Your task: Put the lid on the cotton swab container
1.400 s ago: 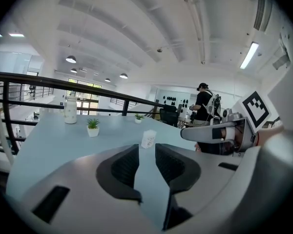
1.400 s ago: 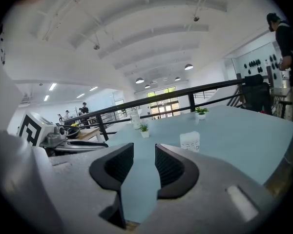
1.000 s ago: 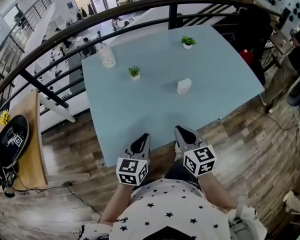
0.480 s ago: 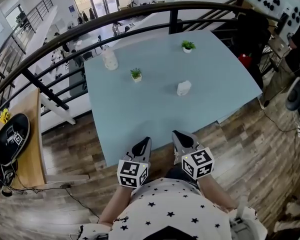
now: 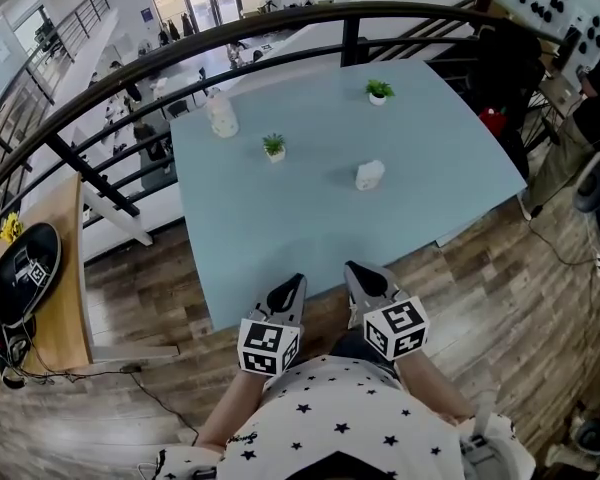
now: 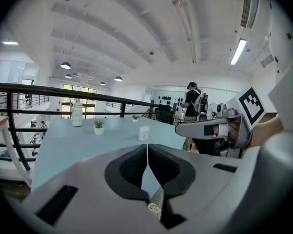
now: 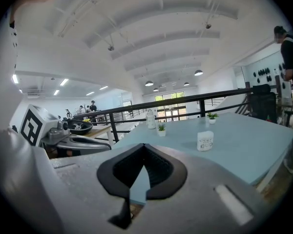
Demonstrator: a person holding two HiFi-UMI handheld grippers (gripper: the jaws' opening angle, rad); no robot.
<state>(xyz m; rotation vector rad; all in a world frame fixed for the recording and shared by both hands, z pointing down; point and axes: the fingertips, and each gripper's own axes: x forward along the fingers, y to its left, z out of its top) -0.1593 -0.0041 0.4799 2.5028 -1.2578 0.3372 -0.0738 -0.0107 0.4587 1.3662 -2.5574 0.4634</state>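
White shirt with black stars is noted nearest, at the bottom of the head view. Just ahead of it, both grippers are held side by side above the wood floor, tips pointed at the near edge of the pale blue table.

Left gripper: jaws are seen drawn together, the pads meeting along a thin line, with nothing gripped. Right gripper: jaws are likewise pressed together and empty. The two grippers are near each other but not touching, and neither is in contact with the table.

The container, a small white cylinder, is found standing alone about mid-table, right of centre and well apart from both grippers. Whether a lid is seated on it cannot be told at this range, and no separate lid can be made out.

Beyond it and to the left, a small potted plant is observed. A white bottle is placed near the far left corner. A second plant is set close to the far edge, on the right. The table is backed by a curved black railing.
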